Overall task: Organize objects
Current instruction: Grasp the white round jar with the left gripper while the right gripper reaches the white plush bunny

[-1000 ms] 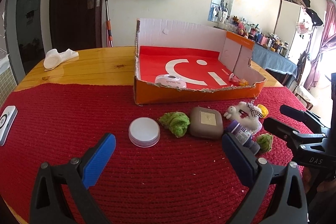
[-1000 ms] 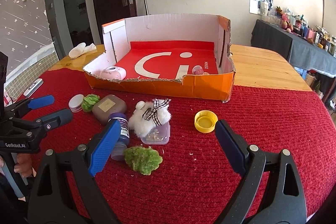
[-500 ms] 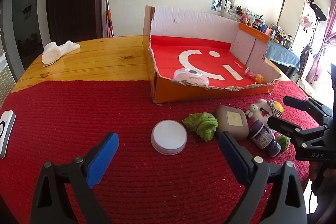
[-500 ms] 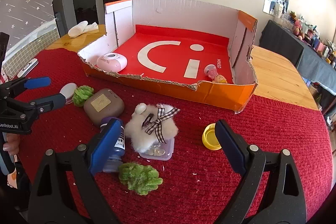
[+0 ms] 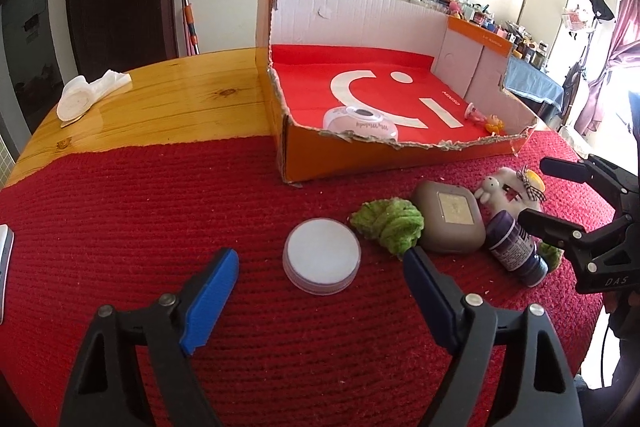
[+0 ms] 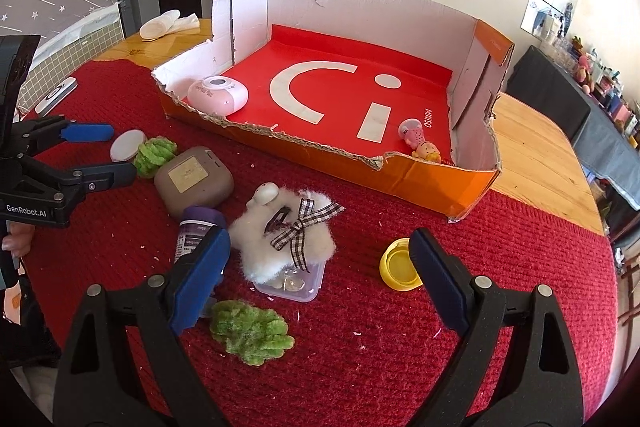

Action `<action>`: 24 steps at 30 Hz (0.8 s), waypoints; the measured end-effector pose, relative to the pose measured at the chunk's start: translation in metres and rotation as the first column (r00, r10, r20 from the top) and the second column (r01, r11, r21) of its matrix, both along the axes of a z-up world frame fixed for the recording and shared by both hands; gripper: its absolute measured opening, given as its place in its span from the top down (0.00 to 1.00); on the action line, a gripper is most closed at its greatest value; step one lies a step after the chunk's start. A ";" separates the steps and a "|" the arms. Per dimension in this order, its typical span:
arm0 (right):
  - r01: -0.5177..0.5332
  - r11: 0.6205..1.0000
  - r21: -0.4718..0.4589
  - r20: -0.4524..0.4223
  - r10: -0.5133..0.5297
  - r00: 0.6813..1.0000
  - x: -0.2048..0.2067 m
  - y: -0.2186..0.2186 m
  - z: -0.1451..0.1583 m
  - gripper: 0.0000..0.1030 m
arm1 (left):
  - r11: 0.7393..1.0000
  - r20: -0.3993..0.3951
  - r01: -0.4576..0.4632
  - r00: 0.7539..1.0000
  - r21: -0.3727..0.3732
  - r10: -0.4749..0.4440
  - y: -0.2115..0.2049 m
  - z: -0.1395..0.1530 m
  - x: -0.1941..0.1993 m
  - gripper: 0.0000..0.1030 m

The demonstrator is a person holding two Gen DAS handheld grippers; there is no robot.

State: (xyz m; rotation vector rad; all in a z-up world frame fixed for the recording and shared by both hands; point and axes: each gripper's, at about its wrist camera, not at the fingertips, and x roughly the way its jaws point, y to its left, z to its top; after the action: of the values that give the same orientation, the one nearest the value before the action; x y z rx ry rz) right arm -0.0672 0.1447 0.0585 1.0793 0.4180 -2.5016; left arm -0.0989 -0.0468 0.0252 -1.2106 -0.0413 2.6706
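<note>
The flat round white-lidded jar lies on the red knitted cloth, and in the left wrist view it now sits lower and nearer the centre than a second ago, just ahead of the gap between the blue pads. The left gripper has been narrowing its jaws over that second; they remain spread, with nothing between them and no pad touching the jar. The jar is a shallow disc with a pale matt top and a clear, faintly lilac rim.

At its 3 o'clock, almost touching, lies a green knitted leaf-shaped piece, then a rounded brown case with a pale square label, a dark purple bottle on its side and a white fluffy bunny toy with a checked bow resting on a clear plastic tub. At 12 o'clock stands the orange cardboard tray with a red floor, now filling more of both views; it holds a pink dome-shaped device and a small pink and yellow figurine.

The right gripper hangs spread wide over the bunny, pinching nothing. A yellow plastic cap lies beside its right pad, a second green knitted piece at 6 o'clock of the bunny.
</note>
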 end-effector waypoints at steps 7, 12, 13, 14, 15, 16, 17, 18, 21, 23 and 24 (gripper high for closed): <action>-0.032 0.999 -0.003 0.024 0.032 0.999 -0.007 -0.003 -0.001 0.13 | 1.000 0.009 0.023 1.000 0.000 -0.023 0.003 -0.001 -0.005 0.20; -0.054 0.998 -0.015 0.043 0.054 0.998 -0.010 -0.005 -0.004 0.20 | 0.999 0.012 0.037 0.999 0.011 -0.037 0.004 0.000 -0.006 0.24; -0.056 0.998 -0.017 0.044 0.057 0.997 -0.010 -0.005 -0.004 0.20 | 0.999 0.012 0.038 0.999 0.012 -0.038 0.004 0.000 -0.006 0.25; -0.060 0.998 -0.022 0.044 0.061 0.997 -0.011 -0.005 -0.004 0.21 | 0.999 0.012 0.040 0.999 0.016 -0.040 0.004 0.000 -0.006 0.28; -0.062 0.998 -0.025 0.045 0.063 0.997 -0.011 -0.005 -0.004 0.22 | 0.999 0.013 0.043 0.999 0.020 -0.044 0.004 0.000 -0.006 0.29; -0.064 0.998 -0.027 0.046 0.065 0.997 -0.011 -0.006 -0.005 0.23 | 0.999 0.013 0.046 0.999 0.022 -0.046 0.004 0.001 -0.006 0.30; -0.067 0.997 -0.032 0.047 0.068 0.997 -0.012 -0.006 -0.005 0.23 | 0.998 0.013 0.049 0.999 0.025 -0.049 0.005 0.001 -0.005 0.31; -0.070 0.997 -0.037 0.048 0.071 0.996 -0.012 -0.006 -0.005 0.25 | 0.998 0.014 0.052 0.999 0.027 -0.052 0.005 0.001 -0.005 0.32; -0.077 0.996 -0.047 0.057 0.080 0.995 -0.013 -0.006 -0.006 0.29 | 0.998 0.014 0.061 0.998 0.028 -0.061 0.007 0.001 -0.005 0.35; -0.086 0.995 -0.056 0.064 0.089 0.994 -0.014 -0.007 -0.006 0.36 | 0.998 0.014 0.065 0.998 0.027 -0.066 0.008 0.001 -0.005 0.39; -0.092 0.994 -0.063 0.071 0.096 0.993 -0.014 -0.007 -0.006 0.42 | 0.997 0.013 0.068 0.998 0.027 -0.069 0.008 0.001 -0.005 0.42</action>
State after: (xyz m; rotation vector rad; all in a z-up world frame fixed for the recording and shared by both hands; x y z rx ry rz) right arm -0.0810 0.1375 0.0522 1.0990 0.3622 -2.3686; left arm -0.1038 -0.0384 0.0261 -1.2004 -0.0366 2.5949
